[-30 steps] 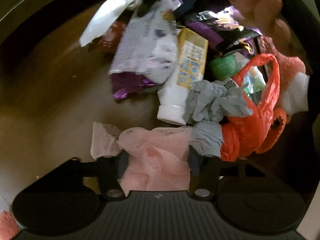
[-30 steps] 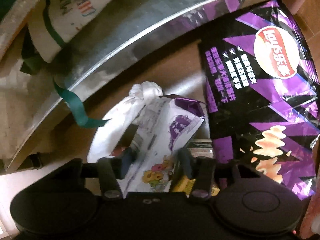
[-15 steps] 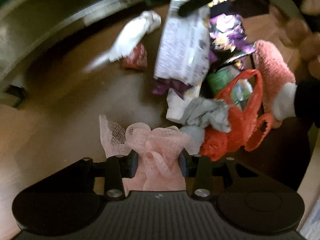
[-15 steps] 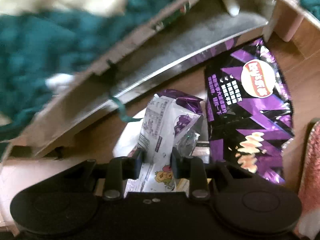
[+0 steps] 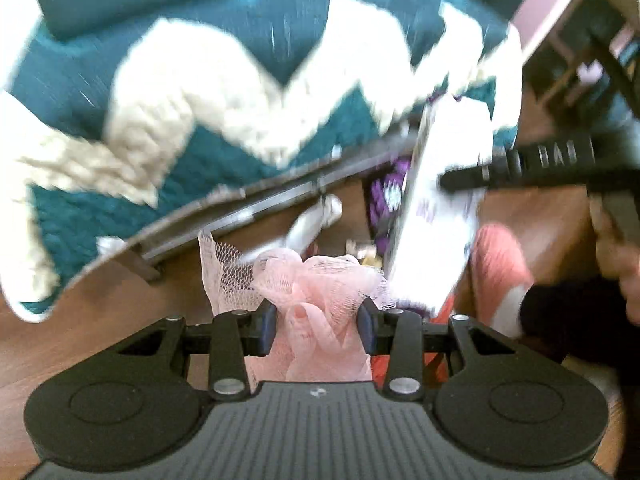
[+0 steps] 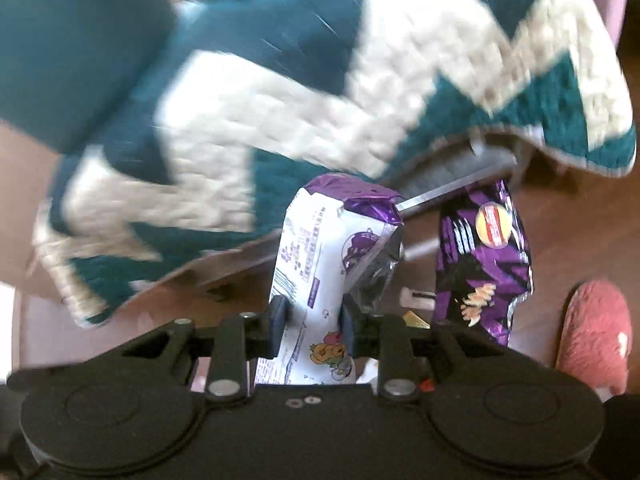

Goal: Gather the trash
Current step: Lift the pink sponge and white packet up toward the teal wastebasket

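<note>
My left gripper (image 5: 316,322) is shut on a bunched pink mesh net (image 5: 316,280) and holds it above the wooden floor. My right gripper (image 6: 314,324) is shut on a white and purple snack wrapper (image 6: 320,264) that stands upright between its fingers. The same wrapper (image 5: 436,216) shows in the left wrist view, held by the right gripper's black finger (image 5: 520,168). A purple chip bag (image 6: 484,264) lies on the floor to the right of the wrapper. A white crumpled bag (image 5: 316,216) lies on the floor beyond the net.
A teal and cream zigzag blanket (image 6: 280,112) hangs over a sofa edge (image 5: 240,200) across the upper view. A pink fuzzy slipper (image 6: 596,336) sits at the right, also in the left wrist view (image 5: 500,264). Chair legs (image 5: 580,60) stand at top right.
Both grippers have lifted away from the trash pile with their loads. The views now tilt up to the sofa blanket, and the pile has dropped mostly out of sight.
</note>
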A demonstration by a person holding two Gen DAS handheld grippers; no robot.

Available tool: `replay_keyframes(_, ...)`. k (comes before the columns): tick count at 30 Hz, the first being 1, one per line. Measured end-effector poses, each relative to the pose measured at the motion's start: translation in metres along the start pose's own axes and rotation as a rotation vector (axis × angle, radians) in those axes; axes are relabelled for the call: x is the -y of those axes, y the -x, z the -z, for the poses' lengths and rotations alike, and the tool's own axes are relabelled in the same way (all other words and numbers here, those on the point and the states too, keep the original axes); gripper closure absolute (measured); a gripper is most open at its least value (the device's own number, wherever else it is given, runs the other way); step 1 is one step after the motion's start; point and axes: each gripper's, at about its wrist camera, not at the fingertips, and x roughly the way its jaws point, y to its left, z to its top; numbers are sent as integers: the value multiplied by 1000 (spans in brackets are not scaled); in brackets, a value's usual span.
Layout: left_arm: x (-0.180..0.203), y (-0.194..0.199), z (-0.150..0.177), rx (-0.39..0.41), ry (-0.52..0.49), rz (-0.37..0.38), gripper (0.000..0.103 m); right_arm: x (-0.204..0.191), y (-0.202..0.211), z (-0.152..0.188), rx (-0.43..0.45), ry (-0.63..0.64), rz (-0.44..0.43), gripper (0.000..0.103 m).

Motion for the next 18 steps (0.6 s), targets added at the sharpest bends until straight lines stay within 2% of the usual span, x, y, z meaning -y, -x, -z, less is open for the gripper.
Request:
replay_keyframes(10,25,138,-18,220,87,-70,64,-72,139,-1,126,279,-72,75)
replay_keyframes(18,33,234,-58,410,101,-147,64,-116,226,-33,267,394,-140,76)
